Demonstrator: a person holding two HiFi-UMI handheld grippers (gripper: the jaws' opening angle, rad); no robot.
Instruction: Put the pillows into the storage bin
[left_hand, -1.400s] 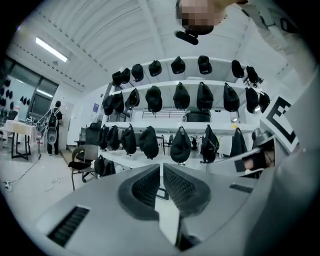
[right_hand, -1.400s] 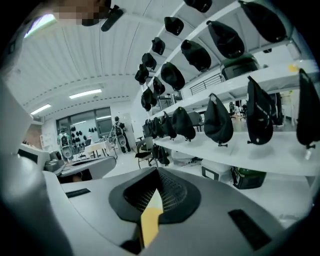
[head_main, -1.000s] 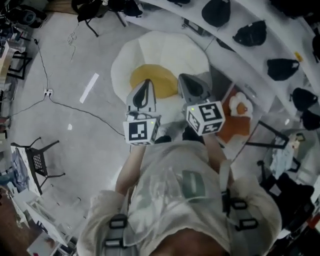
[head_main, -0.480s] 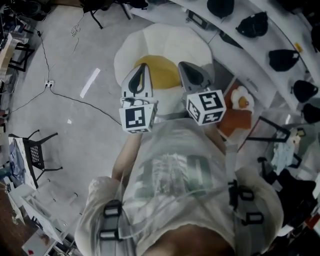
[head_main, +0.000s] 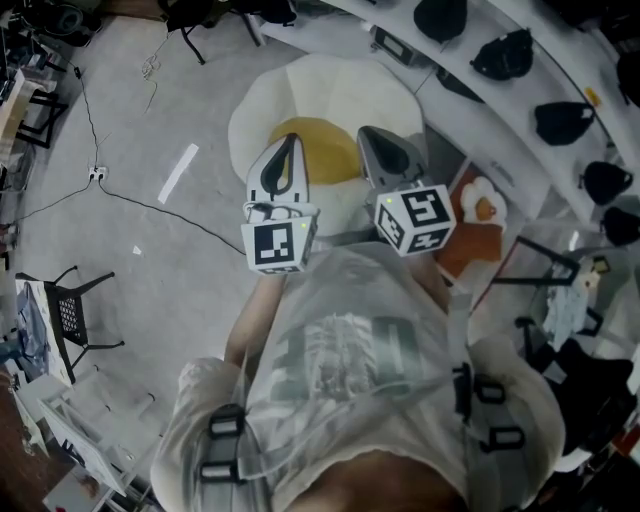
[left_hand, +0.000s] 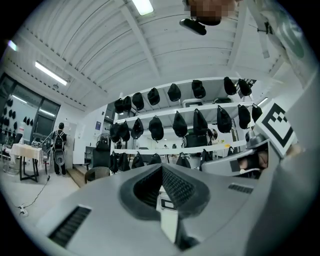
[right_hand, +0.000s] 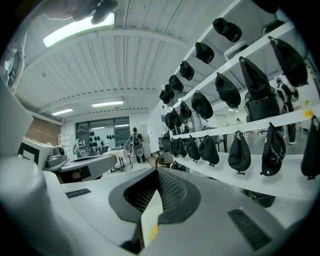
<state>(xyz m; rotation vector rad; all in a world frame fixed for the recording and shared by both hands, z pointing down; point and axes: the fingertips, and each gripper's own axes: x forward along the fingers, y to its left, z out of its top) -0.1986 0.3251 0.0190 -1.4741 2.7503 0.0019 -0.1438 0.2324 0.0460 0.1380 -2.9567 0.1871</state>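
Note:
A big fried-egg pillow (head_main: 330, 95), white with a yellow middle, lies on the floor ahead of me in the head view. A smaller egg-shaped pillow (head_main: 482, 206) rests on an orange thing (head_main: 462, 258) to its right, beside the shelf; I cannot tell whether that is the bin. I hold both grippers up in front of my chest, above the big pillow. The left gripper (head_main: 284, 168) (left_hand: 162, 186) is shut with nothing in it. The right gripper (head_main: 388, 158) (right_hand: 157, 192) is shut and empty too. Both gripper views look out across the room, not at the pillows.
White shelves with black bags (head_main: 505, 55) (right_hand: 240, 95) run along the right. A black chair (head_main: 72, 315) stands at the left. Cables (head_main: 150, 207) and a white tape strip (head_main: 178, 172) lie on the grey floor. A person (left_hand: 60, 149) stands far off.
Both grippers have drifted slightly higher over the big pillow and the head view has shifted a little. Their jaws have stayed shut.

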